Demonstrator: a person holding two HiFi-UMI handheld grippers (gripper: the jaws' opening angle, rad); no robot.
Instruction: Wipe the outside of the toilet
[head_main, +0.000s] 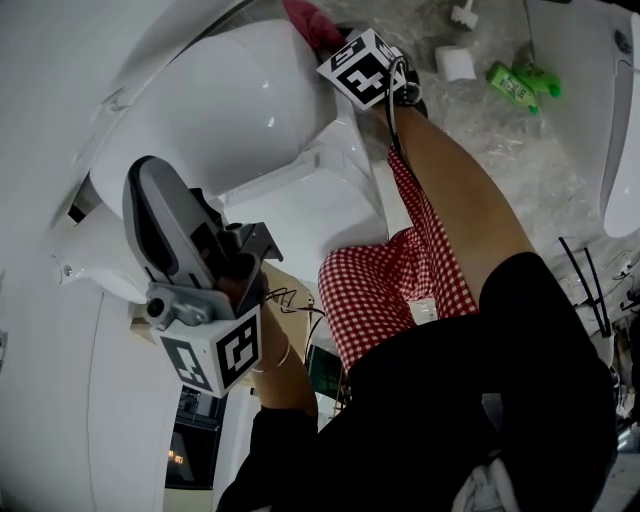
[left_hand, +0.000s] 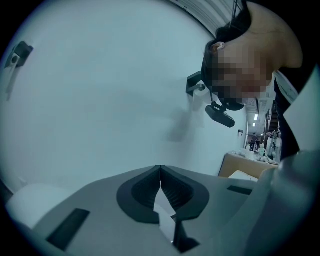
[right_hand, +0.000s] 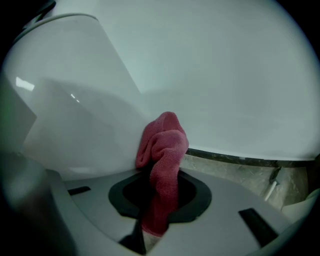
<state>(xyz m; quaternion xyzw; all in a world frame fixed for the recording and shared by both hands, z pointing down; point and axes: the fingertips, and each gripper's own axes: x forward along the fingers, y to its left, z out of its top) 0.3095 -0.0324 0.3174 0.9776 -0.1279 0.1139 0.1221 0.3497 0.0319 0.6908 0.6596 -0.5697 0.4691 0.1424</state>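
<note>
Wiping step in hand; the right gripper (right_hand: 159, 207) has its fingers pinching the red cloth (right_hand: 164, 145), bunched just ahead of them against the toilet (right_hand: 75, 100), low by the floor (right_hand: 225, 170); the left gripper (left_hand: 160, 175) hovers aside, fingers pressed together on nothing; next, I'd say, drag the cloth along the curve with steady pressure.

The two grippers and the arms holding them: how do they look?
The left gripper and the right gripper each have a grey body with dark ribbed pads inside the tongs. The left cube and the right cube are white with black square markers. A black cable loops beside the right one. The person wears black sleeves and a thin bracelet on the left wrist.
</note>
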